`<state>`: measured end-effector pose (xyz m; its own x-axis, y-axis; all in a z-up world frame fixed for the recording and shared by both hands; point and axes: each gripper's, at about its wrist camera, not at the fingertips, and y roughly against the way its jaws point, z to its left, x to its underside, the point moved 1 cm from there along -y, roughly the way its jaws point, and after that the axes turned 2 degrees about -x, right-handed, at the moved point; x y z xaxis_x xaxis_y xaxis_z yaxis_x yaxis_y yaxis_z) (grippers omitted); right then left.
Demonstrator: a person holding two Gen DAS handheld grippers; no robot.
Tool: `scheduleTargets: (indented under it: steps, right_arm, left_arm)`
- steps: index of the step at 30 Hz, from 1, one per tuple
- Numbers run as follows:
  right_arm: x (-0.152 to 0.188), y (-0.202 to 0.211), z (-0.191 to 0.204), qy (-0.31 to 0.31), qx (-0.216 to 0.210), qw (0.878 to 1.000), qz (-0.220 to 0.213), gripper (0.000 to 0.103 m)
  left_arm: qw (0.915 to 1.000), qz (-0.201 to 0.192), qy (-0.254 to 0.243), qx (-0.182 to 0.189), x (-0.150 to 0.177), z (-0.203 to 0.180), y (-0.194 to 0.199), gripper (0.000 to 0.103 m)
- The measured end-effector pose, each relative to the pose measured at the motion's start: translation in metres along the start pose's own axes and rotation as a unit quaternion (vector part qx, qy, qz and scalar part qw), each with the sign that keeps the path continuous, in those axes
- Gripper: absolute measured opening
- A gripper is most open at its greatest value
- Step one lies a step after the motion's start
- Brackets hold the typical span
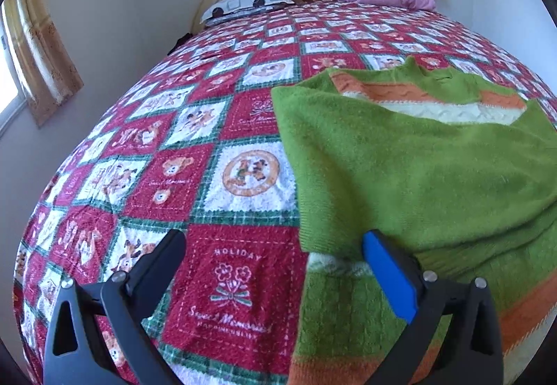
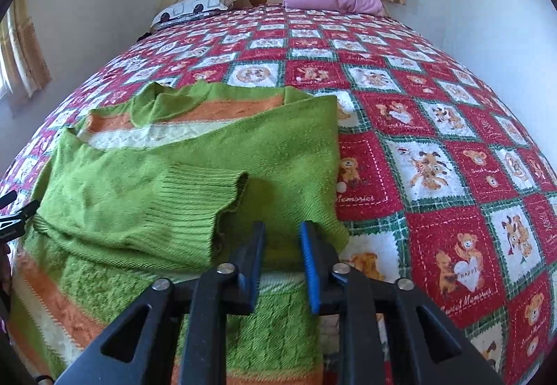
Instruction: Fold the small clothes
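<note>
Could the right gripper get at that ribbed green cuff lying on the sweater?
Probably yes: the right gripper sits open just beside the ribbed cuff, which lies on top of the sweater with nothing covering it.

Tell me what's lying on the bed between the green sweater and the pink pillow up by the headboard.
Nothing: in the right wrist view, only bare patchwork bedspread runs from the green sweater up to the pink pillow.
</note>
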<state>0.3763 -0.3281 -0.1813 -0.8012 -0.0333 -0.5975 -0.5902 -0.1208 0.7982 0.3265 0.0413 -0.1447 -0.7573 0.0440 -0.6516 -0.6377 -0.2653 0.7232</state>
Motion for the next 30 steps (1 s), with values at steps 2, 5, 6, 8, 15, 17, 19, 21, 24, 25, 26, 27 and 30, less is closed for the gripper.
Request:
scheduleTargets:
  steps: [2, 5, 6, 8, 15, 17, 19, 21, 24, 25, 26, 27, 30]
  right_arm:
    - [0.001, 0.003, 0.005, 0.008, -0.008, 1.0, -0.001, 0.043]
    - [0.002, 0.01, 0.012, 0.022, 0.002, 1.0, -0.008, 0.043]
    - [0.003, 0.013, 0.013, 0.02, 0.001, 1.0, -0.008, 0.043]
    - [0.004, 0.018, 0.013, 0.012, -0.004, 1.0, -0.003, 0.044]
    - [0.016, 0.055, 0.027, 0.02, -0.018, 1.0, 0.0, 0.054]
    - [0.023, 0.066, 0.036, 0.032, -0.019, 0.999, -0.001, 0.054]
    - [0.031, 0.079, 0.045, 0.044, -0.017, 0.999, -0.005, 0.054]
    - [0.04, 0.09, 0.053, 0.053, -0.015, 0.998, -0.007, 0.054]
    - [0.055, 0.106, 0.064, 0.065, -0.002, 0.998, -0.006, 0.054]
    - [0.058, 0.111, 0.066, 0.068, 0.002, 0.998, -0.006, 0.054]
    - [0.064, 0.116, 0.069, 0.071, 0.007, 0.997, -0.006, 0.054]
    - [0.069, 0.121, 0.071, 0.075, 0.009, 0.997, -0.005, 0.055]
    - [0.083, 0.134, 0.075, 0.084, 0.018, 0.996, -0.006, 0.055]
  left_arm:
    - [1.0, 0.0, -0.004, 0.001, 0.001, -0.001, 0.003, 0.103]
    - [0.9999, 0.001, -0.001, 0.012, 0.003, 0.002, 0.011, 0.103]
    - [0.9999, 0.001, 0.0, 0.016, 0.004, 0.003, 0.013, 0.103]
    - [0.9997, 0.0, 0.001, 0.023, 0.006, 0.004, 0.02, 0.103]
    - [0.9987, -0.026, -0.005, 0.044, 0.018, 0.009, 0.06, 0.103]
    - [0.9982, -0.031, -0.007, 0.051, 0.025, 0.011, 0.071, 0.103]
    - [0.9978, -0.036, -0.012, 0.054, 0.032, 0.013, 0.079, 0.103]
    - [0.9974, -0.038, -0.017, 0.058, 0.041, 0.014, 0.088, 0.103]
    - [0.997, -0.039, -0.026, 0.062, 0.056, 0.016, 0.1, 0.103]
    - [0.9967, -0.04, -0.029, 0.065, 0.062, 0.016, 0.105, 0.103]
    - [0.9965, -0.04, -0.031, 0.067, 0.066, 0.016, 0.108, 0.103]
    - [0.9961, -0.039, -0.034, 0.071, 0.072, 0.017, 0.112, 0.103]
    - [0.9954, -0.031, -0.038, 0.082, 0.088, 0.019, 0.12, 0.103]
